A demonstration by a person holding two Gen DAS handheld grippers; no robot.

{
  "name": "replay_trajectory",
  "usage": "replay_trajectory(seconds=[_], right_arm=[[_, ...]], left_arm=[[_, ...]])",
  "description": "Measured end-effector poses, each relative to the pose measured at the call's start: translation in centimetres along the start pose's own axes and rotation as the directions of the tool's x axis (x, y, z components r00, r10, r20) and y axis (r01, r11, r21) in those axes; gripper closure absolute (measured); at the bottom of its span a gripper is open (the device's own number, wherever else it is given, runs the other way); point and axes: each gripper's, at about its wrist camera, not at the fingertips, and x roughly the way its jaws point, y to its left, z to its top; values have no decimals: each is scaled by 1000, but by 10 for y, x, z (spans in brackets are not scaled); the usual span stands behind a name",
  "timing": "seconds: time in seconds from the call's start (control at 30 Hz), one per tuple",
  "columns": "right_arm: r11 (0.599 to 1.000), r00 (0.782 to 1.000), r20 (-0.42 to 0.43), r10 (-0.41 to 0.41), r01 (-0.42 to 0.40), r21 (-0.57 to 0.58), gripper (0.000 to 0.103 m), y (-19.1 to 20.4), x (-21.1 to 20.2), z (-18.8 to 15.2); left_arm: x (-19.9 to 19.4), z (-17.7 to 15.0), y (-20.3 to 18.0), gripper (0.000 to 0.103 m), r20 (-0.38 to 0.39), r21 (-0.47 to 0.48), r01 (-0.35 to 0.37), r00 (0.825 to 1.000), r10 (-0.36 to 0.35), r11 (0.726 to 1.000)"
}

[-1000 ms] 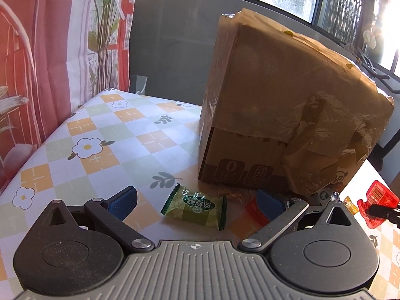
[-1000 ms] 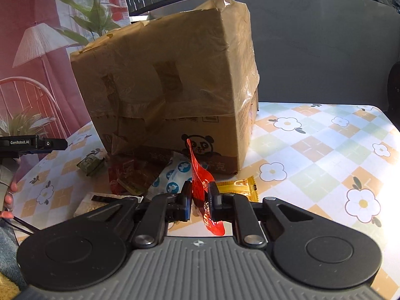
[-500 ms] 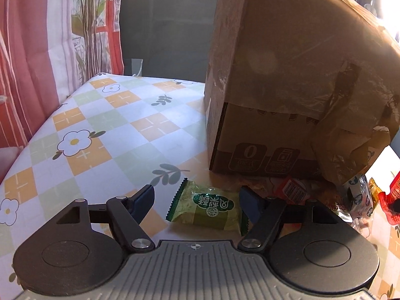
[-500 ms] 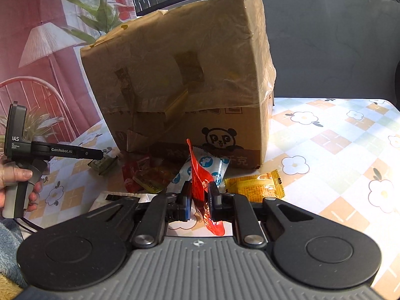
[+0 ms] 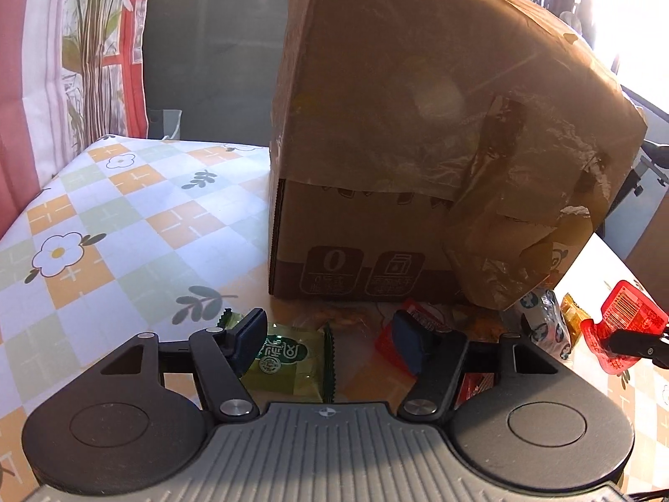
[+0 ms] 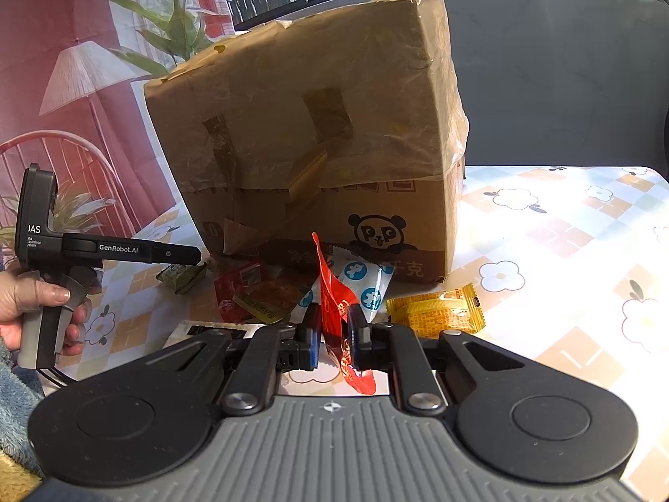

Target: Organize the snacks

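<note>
A green snack packet (image 5: 288, 359) lies flat on the flowered tablecloth, just in front of a big cardboard box (image 5: 418, 146). My left gripper (image 5: 330, 330) hangs low over it and its jaws are closing. The left finger covers the packet's left end; the right finger stands clear of its right edge, over a red wrapper (image 5: 389, 341). From the right wrist view the left gripper's tips (image 6: 196, 255) sit at the green packet (image 6: 182, 276). My right gripper (image 6: 332, 326) is shut on a thin red packet (image 6: 334, 297), held upright above the table.
Several loose snacks are heaped at the foot of the box (image 6: 313, 146): a red pack (image 6: 234, 288), a white-and-blue packet (image 6: 363, 280), a yellow packet (image 6: 439, 307). A person's hand (image 6: 37, 305) grips the left tool. The tablecloth (image 5: 104, 230) runs left to a curtain.
The left gripper has come forward and down over the green packet, and its jaws have narrowed from wide. The right gripper has kept its hold on the red packet and has barely moved.
</note>
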Motion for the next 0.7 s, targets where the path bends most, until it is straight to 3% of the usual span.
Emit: replay_trajectory(seconds=[0.17, 0.27, 0.53, 0.7], right_arm=[[1000, 1000, -1, 7, -7, 10, 89, -2, 0, -1], [1000, 1000, 5, 11, -12, 15, 89, -2, -1, -1], [999, 1000, 12, 11, -11, 30, 89, -3, -5, -2], [999, 1000, 10, 10, -10, 40, 89, -5, -3, -2]], left_arm=[[7, 6, -3, 36, -3, 19, 15, 1000, -14, 1000], [19, 9, -10, 46, -28, 52, -15, 999, 16, 999], [52, 13, -16, 46, -83, 91, -60, 994, 68, 994], [52, 9, -20, 50, -69, 122, -75, 994, 84, 990]])
